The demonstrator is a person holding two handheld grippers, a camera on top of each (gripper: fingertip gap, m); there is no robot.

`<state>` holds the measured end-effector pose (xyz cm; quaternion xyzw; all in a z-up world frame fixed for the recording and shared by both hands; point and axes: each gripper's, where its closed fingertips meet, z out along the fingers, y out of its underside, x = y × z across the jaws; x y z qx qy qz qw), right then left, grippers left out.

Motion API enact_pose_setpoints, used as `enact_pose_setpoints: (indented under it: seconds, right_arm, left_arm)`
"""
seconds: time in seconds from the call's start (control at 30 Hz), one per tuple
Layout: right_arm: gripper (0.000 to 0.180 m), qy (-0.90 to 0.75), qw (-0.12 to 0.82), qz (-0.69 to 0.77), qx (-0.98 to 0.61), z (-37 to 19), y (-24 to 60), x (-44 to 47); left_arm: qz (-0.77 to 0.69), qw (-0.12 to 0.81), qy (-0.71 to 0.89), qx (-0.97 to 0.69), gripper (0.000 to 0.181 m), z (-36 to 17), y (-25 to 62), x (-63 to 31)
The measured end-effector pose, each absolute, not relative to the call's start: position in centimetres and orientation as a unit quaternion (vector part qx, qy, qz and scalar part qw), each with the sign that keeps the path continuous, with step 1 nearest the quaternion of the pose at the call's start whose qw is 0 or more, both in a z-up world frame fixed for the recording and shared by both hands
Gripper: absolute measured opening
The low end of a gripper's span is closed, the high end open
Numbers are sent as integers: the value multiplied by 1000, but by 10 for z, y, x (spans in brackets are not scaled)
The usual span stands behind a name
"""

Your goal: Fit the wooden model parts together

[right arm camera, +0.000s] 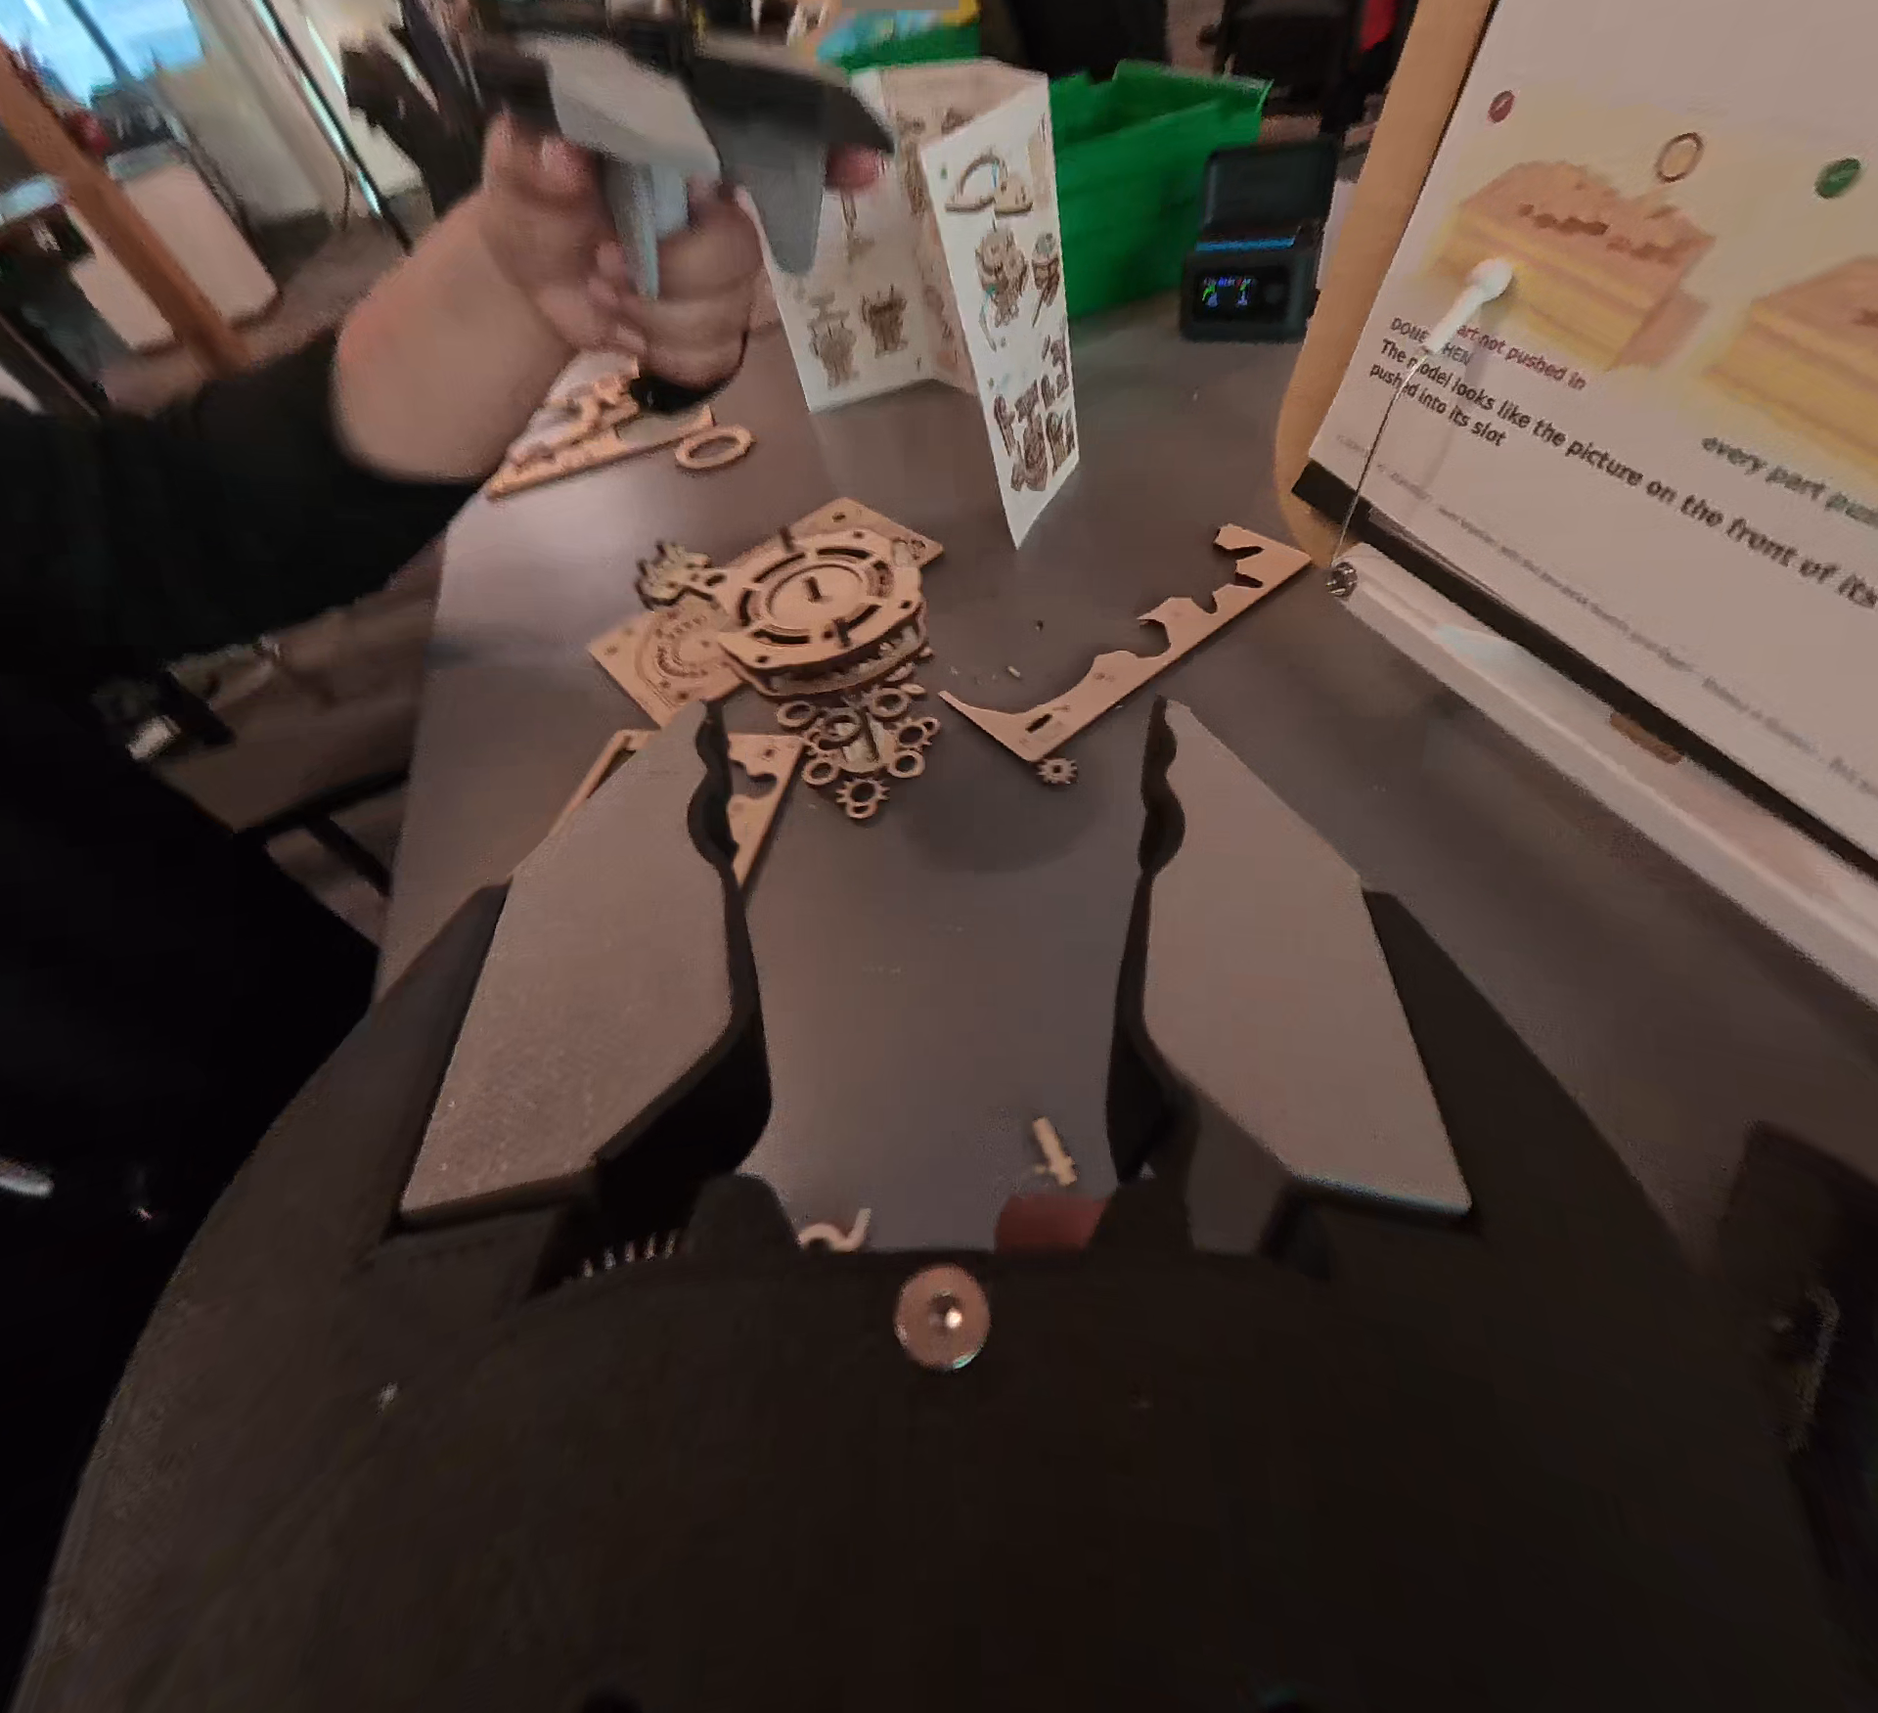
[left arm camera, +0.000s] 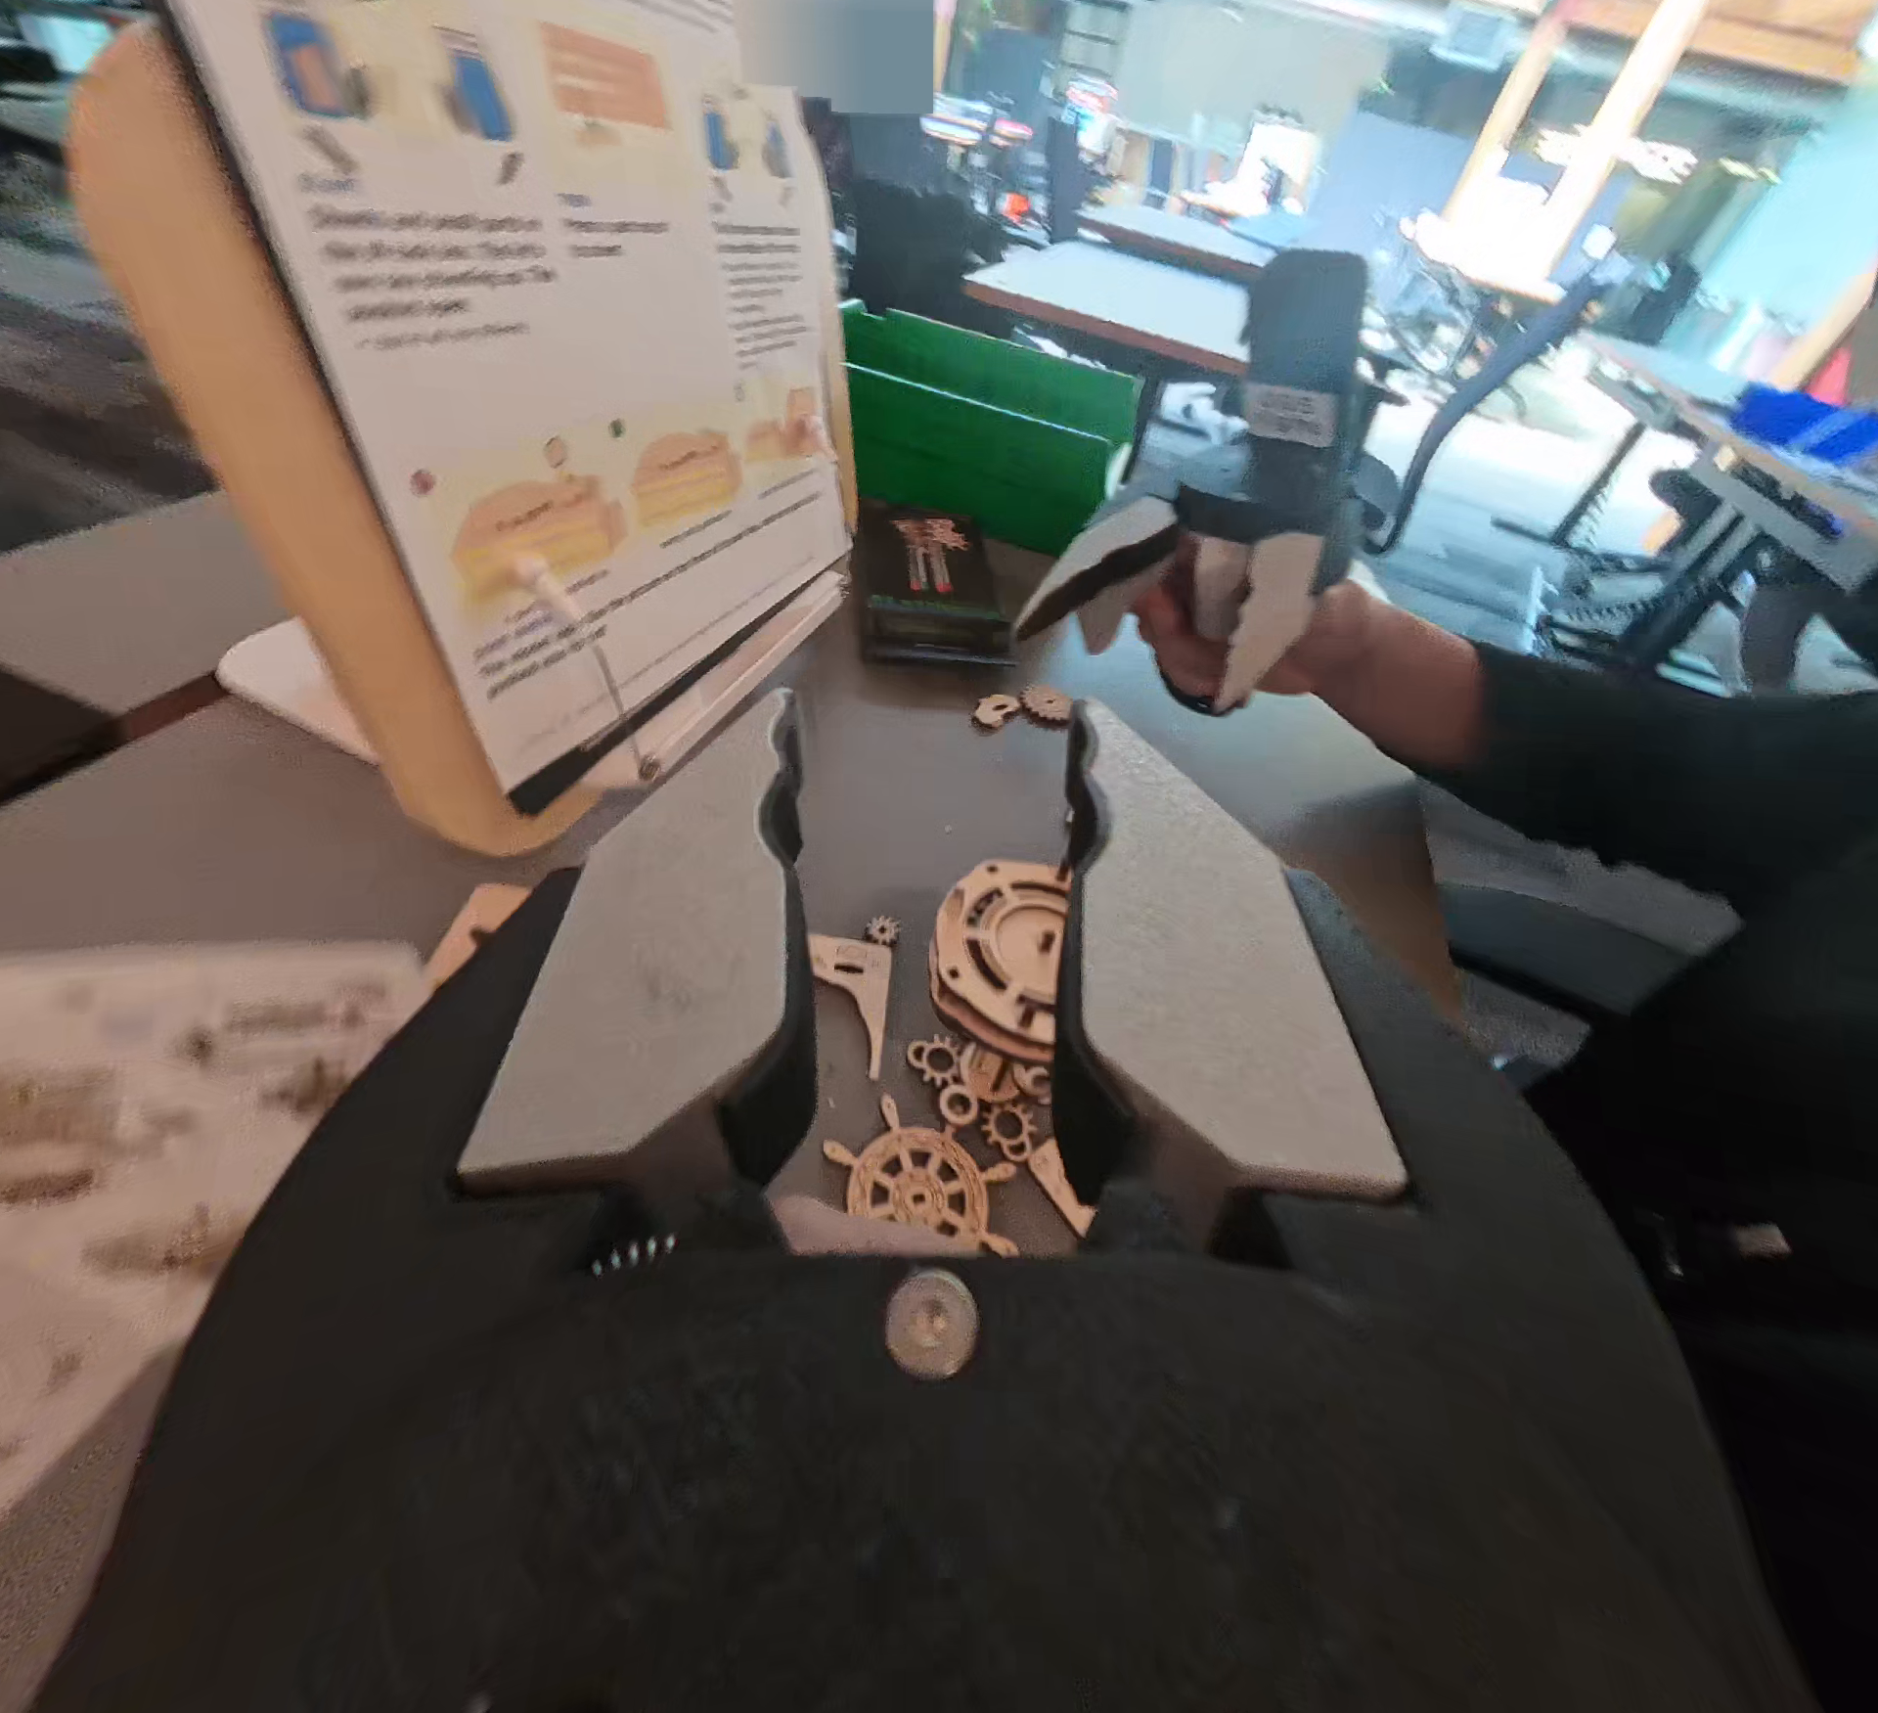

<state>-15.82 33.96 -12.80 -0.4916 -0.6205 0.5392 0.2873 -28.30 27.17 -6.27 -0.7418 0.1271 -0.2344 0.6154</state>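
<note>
Both claws stand wide and empty: the left gripper (left arm camera: 930, 729) hangs over the round wooden model (left arm camera: 1001, 953), which lies on the grey table (left arm camera: 254, 831) with loose gears (left arm camera: 960, 1080) and a ship's wheel piece (left arm camera: 920, 1187) just beside it; the right gripper (right arm camera: 935, 729) is near the same model (right arm camera: 823, 612). A cut-out wooden sheet (right arm camera: 1138, 648) lies nearby. Further out stand a folded picture leaflet (right arm camera: 976, 282), a printed instruction board (left arm camera: 528, 262) whose wording I leave unquoted, and a green bin (left arm camera: 976, 424).
</note>
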Motion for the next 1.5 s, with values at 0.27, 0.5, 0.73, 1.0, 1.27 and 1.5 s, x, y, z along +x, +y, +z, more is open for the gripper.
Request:
enact_pose_setpoints:
  seconds: [0.27, 0.5, 0.73, 1.0, 1.27, 1.5]
  right_arm:
    - [83, -603, 312, 515, -523, -176, 307, -118]
    - [85, -532, 476, 435, -548, -160, 355, -95]
    - [79, -540, 422, 483, -545, -162, 345, -97]
    - [81, -600, 387, 425, -556, -181, 349, -126]
    - [67, -699, 282, 452, -477, -183, 295, -176]
    - [61, -734, 301, 404, -455, -200, 302, -194]
  left_arm:
    - [-187, 606, 32, -772, 56, -122, 211, -288]
    - [-164, 632, -116, -749, 62, -146, 172, -300]
    - [-155, 546, 8, -823, 63, -187, 171, -262]
    - [-75, 520, 137, -840, 66, -184, 215, -248]
    - [-91, 459, 246, -849, 61, -208, 236, -238]
    - [-87, 459, 280, -839, 61, -212, 233, -244]
